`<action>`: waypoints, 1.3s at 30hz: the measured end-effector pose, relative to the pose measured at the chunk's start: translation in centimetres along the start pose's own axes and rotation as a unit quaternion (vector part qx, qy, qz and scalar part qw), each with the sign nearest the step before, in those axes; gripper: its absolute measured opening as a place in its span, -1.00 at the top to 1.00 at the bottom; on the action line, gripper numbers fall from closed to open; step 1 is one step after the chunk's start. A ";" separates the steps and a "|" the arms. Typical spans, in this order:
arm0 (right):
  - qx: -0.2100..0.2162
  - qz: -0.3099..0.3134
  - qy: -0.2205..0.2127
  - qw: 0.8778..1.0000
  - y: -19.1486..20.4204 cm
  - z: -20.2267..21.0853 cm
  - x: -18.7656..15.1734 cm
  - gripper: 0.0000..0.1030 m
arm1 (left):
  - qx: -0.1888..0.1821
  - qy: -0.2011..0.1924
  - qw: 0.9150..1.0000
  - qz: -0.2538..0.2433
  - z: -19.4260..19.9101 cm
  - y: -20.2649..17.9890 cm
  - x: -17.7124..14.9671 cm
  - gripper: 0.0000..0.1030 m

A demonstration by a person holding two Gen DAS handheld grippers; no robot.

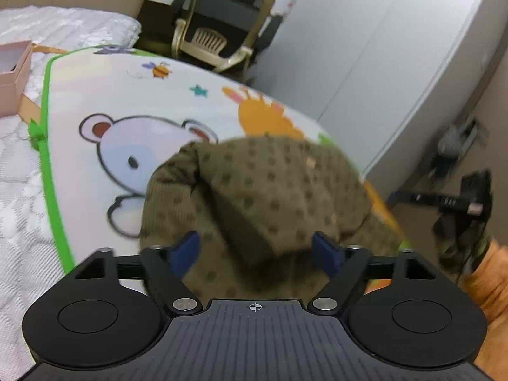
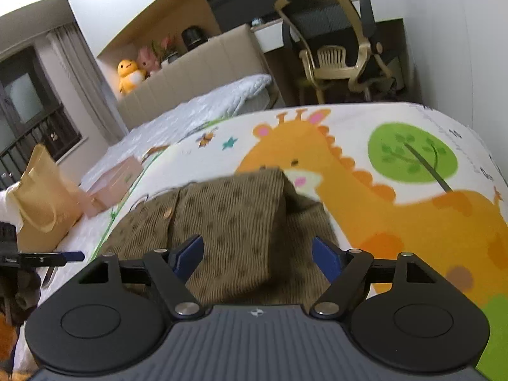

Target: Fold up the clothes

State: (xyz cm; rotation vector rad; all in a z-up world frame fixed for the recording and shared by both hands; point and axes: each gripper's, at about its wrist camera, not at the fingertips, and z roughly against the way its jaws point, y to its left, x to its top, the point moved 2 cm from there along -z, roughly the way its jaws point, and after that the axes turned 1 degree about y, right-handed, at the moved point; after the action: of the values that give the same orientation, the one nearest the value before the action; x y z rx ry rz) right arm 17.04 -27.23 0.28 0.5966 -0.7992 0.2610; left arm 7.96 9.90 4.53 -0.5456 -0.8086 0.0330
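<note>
Ahead of both claws: brown dotted garment (image 1: 254, 197) folded on cartoon mat (image 2: 397, 222); left claw (image 1: 255, 250) released, right claw (image 2: 257, 254) released, nothing gripped.

garment (image 1: 254, 190): 1 | mat (image 1: 127, 95): 1 | pink box (image 1: 12, 76): 1 | chair (image 2: 333, 47): 1 | plush toys (image 2: 128, 74): 2

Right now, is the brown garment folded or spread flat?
Folded. The brown dotted garment lies on the cartoon mat with one layer doubled over another, its edge raised.
</note>
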 end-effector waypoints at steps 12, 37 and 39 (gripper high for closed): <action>-0.004 0.047 0.012 0.999 3.4 -4.2 0.3 0.83 | -0.016 0.017 0.996 0.087 -8.3 0.4 2.4 0.68; 0.043 -0.091 0.036 0.994 -2.1 -3.2 1.6 -0.62 | -0.034 0.026 0.990 0.138 -6.2 1.5 1.8 -0.52; 0.030 -0.091 0.083 0.992 -2.2 -6.0 1.8 -0.62 | -0.041 0.042 0.987 0.152 -7.8 2.0 1.9 -0.58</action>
State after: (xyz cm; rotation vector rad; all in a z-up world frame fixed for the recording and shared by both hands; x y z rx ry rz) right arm 22.77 -25.42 -2.56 0.6916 -0.5747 0.1647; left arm 15.04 8.55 0.54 -0.7401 -0.6416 0.2581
